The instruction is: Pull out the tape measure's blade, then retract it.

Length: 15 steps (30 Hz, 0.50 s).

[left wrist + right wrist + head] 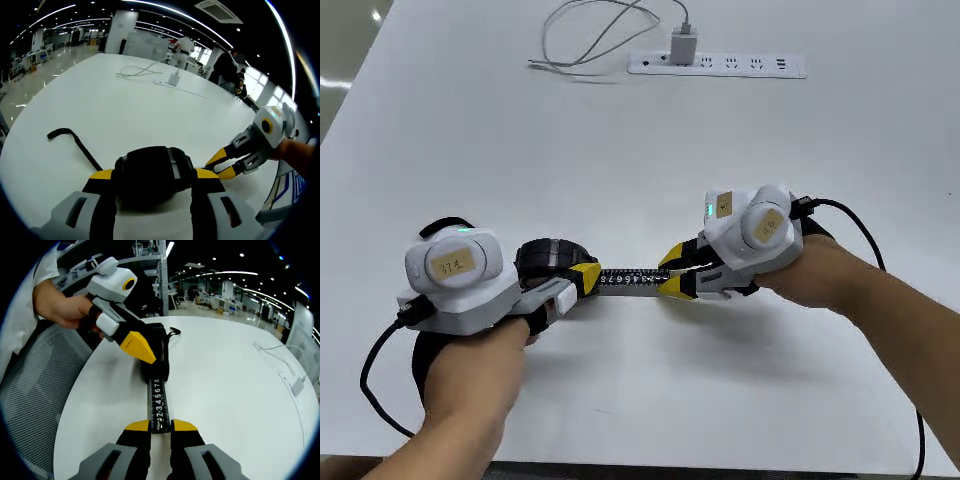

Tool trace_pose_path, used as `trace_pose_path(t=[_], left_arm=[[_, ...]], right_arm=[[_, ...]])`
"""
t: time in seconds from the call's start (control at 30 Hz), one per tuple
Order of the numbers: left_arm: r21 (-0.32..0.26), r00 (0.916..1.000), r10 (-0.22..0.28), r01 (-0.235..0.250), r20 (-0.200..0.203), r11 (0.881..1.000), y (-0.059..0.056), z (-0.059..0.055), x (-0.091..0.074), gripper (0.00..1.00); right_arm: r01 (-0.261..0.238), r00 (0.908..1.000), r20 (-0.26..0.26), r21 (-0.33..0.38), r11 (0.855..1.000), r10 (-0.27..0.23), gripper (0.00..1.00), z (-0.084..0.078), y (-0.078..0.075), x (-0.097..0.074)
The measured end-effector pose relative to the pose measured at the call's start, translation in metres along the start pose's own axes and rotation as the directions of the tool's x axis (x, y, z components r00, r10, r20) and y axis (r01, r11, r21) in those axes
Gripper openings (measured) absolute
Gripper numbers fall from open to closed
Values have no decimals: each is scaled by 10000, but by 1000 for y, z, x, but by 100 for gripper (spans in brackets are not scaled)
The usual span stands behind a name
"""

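- Left gripper [155, 187] is clamped on the tape measure case [152, 167]. One yellow-tipped jaw is pressed to each side of the black body, and the opening is held at the width of the case.
- Right gripper [161, 428] is drawn almost closed, and the free end of the blade [158, 399] is pinched between its jaws.
- A short length of blade is stretched straight from the case to the right gripper, low over the white table [620, 150]. Whether it touches the surface cannot be told.
- Printed numerals from 2 to 8 are read along the blade in the right gripper view. In the head view the same marks are small, and in the left gripper view the case stands in front of the blade.
- A black strap [75, 141] is seen in the left gripper view, lying curved on the table beside the case.
- A power strip [720, 65] is shown in the head view at the table's far side, well apart from the grippers. A white charger [682, 46] is plugged into it and a thin cable [590, 35] is looped beside it.
- A grey mesh chair back [35, 390] is shown by the table's edge in the right gripper view.
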<state>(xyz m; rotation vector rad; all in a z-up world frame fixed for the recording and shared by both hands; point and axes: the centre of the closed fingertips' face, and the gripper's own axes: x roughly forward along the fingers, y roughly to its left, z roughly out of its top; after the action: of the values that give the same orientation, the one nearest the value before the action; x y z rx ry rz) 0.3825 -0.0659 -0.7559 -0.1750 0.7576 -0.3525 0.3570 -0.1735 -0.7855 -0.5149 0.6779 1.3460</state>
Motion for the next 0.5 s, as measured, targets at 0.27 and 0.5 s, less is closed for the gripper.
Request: trace_pose_path(t=[0.27, 0.5], left_arm=[[-37, 10000, -6, 6, 39, 10000, 0, 0, 0, 55], [-16, 10000, -8, 8, 33, 10000, 0, 0, 0, 55]], right_arm=[[-43, 9999, 137, 27, 10000, 43, 11, 7, 0, 8], [-96, 9996, 270, -6, 10000, 96, 11, 17, 1, 18]])
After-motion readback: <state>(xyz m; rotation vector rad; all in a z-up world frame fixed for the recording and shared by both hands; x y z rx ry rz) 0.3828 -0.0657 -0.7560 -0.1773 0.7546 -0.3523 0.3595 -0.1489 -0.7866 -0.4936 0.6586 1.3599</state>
